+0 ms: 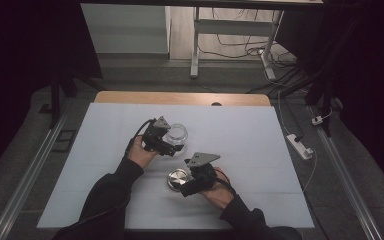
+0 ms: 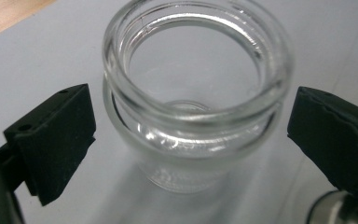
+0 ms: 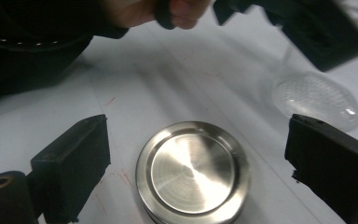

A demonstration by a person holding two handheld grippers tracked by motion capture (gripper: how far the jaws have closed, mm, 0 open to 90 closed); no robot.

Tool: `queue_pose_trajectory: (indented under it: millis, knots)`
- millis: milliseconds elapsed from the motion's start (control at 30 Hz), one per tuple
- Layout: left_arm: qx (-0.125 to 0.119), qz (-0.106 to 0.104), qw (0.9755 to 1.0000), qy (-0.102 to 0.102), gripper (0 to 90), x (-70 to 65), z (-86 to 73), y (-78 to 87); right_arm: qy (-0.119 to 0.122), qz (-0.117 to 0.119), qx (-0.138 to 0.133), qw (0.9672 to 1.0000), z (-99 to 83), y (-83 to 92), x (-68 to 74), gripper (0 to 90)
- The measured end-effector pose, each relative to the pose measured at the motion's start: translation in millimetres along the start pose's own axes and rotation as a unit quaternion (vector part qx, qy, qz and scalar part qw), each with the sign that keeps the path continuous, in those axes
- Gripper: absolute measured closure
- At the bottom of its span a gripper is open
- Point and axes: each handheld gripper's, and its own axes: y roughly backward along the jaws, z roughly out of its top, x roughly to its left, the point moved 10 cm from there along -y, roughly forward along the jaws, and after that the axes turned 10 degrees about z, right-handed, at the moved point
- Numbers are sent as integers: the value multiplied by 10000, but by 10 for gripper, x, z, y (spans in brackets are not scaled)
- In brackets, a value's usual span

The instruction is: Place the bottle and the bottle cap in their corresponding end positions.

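At table centre, left gripper jaws wide, straddling the open glass jar, not touching. Right gripper jaws wide either side of the steel lid, which lies flat on the white mat just beside the jar. Likely pre-grasp; next: close on both, then cap.

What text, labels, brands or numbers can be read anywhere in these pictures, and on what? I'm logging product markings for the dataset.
None can be read.
Glass jar: clear glass, no label or print.
Metal lid: plain brushed metal, no marking.
Left gripper and right gripper: black jaws and grey plates, no lettering visible.
White table cover: faint reddish scuffs in the right gripper view, not writing.
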Motion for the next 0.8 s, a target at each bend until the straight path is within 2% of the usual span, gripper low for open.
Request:
queue_pose_trajectory:
  millis: [233,367,600,800]
  knots:
    - [91,-208,9997,56,0,-73,-88,117,-154,-85,-61,9998,-3,135,-69,62]
    - [16,-416,9989,213,0,-107,-138,204,-212,-92,-41,9997,-31,184,-80,60]
    - [68,-643,9977,225,0,-211,-286,358,-269,-68,-37,9996,-60,261,-75,48]
    - [-16,-792,9966,233,0,-323,-318,474,-362,-40,-92,9993,-68,332,-66,37]
